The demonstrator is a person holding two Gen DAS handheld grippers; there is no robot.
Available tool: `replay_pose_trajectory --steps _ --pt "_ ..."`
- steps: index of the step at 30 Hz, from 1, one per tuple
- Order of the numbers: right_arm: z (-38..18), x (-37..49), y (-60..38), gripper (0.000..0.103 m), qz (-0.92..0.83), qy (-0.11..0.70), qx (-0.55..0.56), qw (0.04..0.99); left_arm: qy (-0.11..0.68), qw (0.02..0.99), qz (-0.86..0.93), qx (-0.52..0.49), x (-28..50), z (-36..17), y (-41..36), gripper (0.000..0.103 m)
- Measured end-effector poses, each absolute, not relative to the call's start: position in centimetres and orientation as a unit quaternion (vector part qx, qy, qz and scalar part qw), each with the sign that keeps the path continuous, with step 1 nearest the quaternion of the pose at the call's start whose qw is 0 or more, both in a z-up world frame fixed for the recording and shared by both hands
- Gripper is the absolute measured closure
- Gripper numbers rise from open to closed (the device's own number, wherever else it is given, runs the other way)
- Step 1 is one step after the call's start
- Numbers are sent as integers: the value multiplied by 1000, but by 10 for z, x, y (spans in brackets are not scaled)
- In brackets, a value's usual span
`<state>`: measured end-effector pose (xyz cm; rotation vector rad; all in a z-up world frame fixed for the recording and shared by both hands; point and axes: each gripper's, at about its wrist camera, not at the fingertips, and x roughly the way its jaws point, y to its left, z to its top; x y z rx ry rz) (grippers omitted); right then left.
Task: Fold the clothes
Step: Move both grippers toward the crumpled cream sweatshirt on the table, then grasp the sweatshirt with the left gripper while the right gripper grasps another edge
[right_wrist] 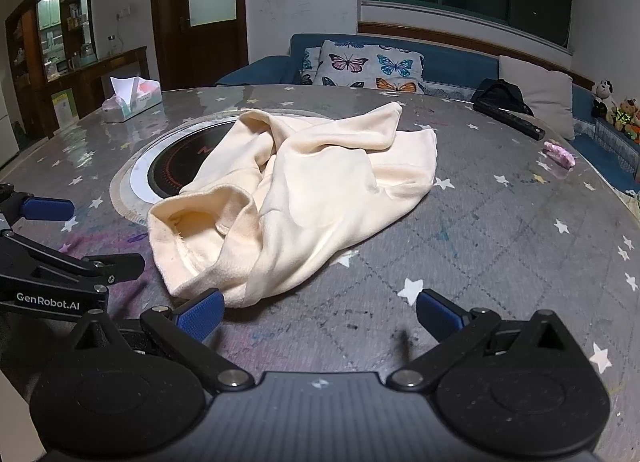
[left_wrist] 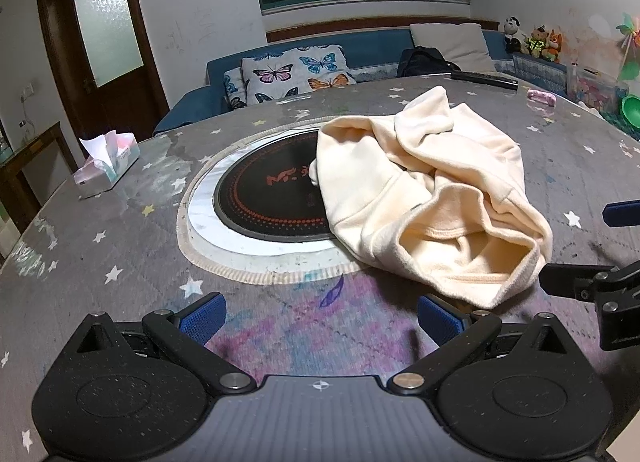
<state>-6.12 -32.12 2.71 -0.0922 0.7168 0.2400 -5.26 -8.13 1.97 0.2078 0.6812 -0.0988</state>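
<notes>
We see a cream-coloured fleece garment [left_wrist: 424, 190] lying in a crumpled heap on a round table covered with a grey star-printed cloth [left_wrist: 120, 230]. Its far-left portion drapes over the rim of a black circular induction hob with red markings [left_wrist: 264, 198], which is set into the table's centre. An open ribbed hem or cuff faces us at the near edge of the heap; a sleeve-like fold lies across the top. In the right wrist view the same garment [right_wrist: 304, 190] spreads from the hob [right_wrist: 176, 174] toward the table's right half.

We hold the left gripper [left_wrist: 322, 316] low over the cloth, near the garment's near edge, its blue-padded fingers [left_wrist: 204, 316] spread wide with nothing between them. The right gripper [right_wrist: 320, 312] is likewise fully spread and empty; its left pad [right_wrist: 200, 312] lies just beside, perhaps touching, the garment's near hem. Each gripper shows at the edge of the other's view.

We judge the task to be at its very start: no fold is visible and no edge is aligned. The garment must first be grasped and spread flat, presumably away from the hob, then folded.

A white tissue box [left_wrist: 106, 164], a black bar-shaped object [right_wrist: 508, 118] and a small pink object [right_wrist: 560, 156] lie well apart from the garment.
</notes>
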Motion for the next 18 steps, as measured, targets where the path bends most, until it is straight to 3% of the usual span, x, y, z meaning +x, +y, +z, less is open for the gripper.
replay_pose_trajectory --steps 18 --pt "44 -41 -320 0 125 341 -58 930 325 938 -40 116 -20 34 -77 0"
